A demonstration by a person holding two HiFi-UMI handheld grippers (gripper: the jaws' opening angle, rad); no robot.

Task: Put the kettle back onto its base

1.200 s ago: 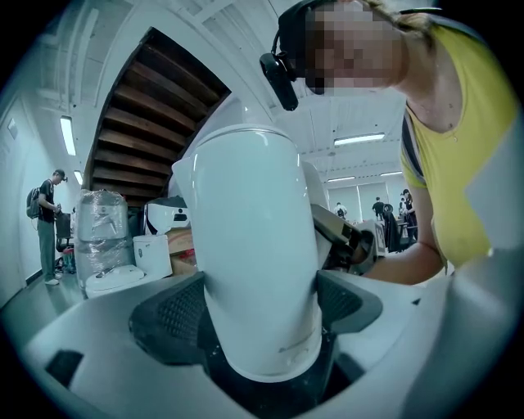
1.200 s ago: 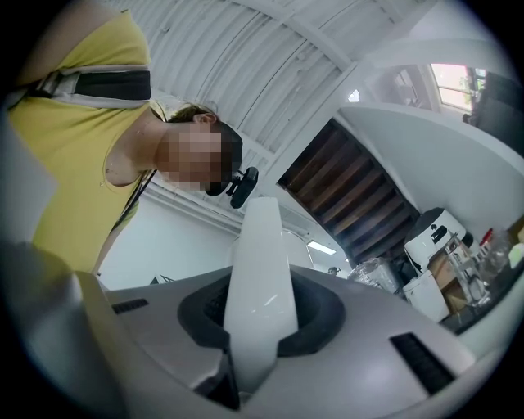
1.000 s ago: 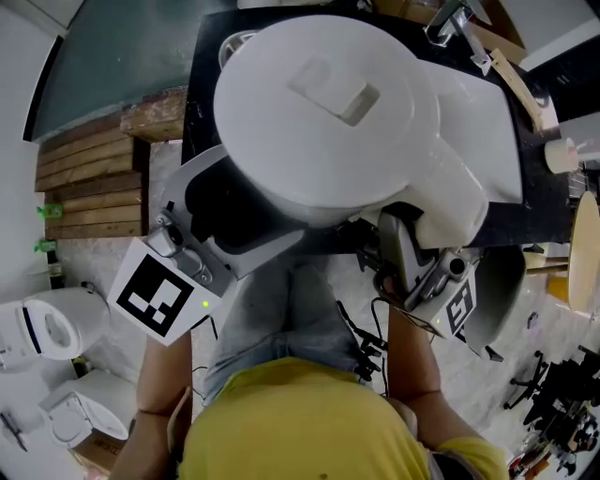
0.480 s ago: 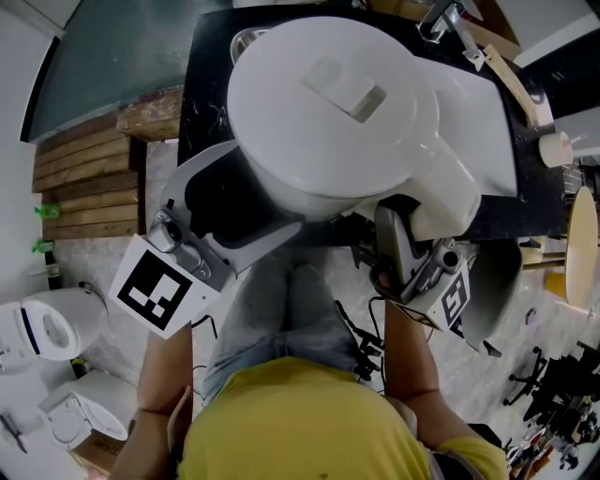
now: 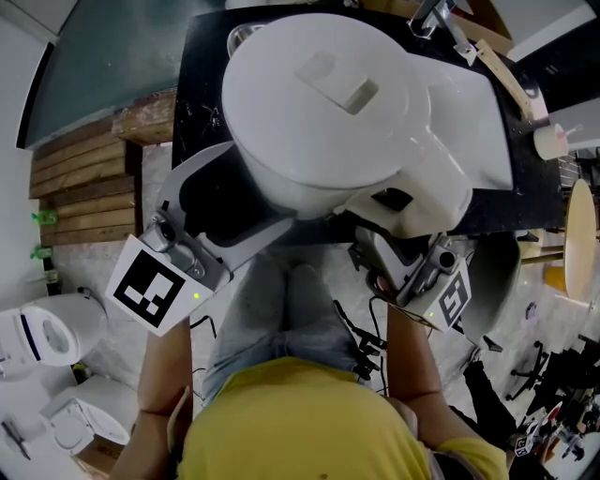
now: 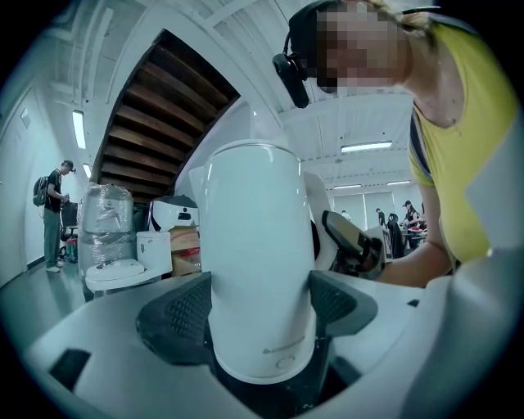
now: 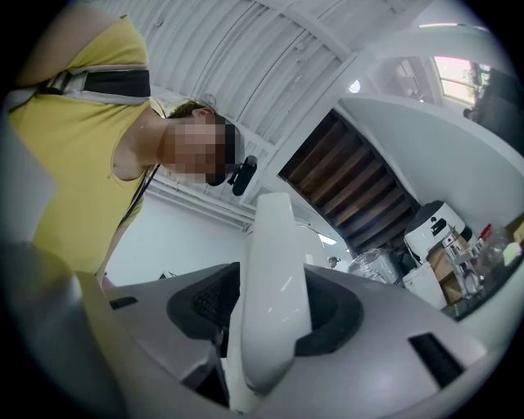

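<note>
The white kettle (image 5: 328, 103) fills the head view, held up over the black counter (image 5: 199, 66). My left gripper (image 5: 234, 206) has its jaws closing, and both dark pads (image 6: 176, 315) lie against the kettle's body (image 6: 258, 270) low down. At the near right, my right gripper (image 5: 398, 220) has the kettle's handle (image 7: 274, 286) between its jaws. Those jaws are opening, and a gap shows beside the handle. A round grey rim (image 5: 239, 37) peeks out behind the kettle; I cannot tell whether it is the base.
A tap (image 5: 436, 14) and a wooden utensil (image 5: 511, 80) stand at the counter's far right. Wooden planks (image 5: 84, 178) and white toilets (image 5: 42, 328) are on the floor at the left. A person (image 6: 53, 213) stands far off.
The right gripper's jaws have spread apart around the handle. The kettle has shifted slightly toward the counter. The left gripper has stayed on the body.
</note>
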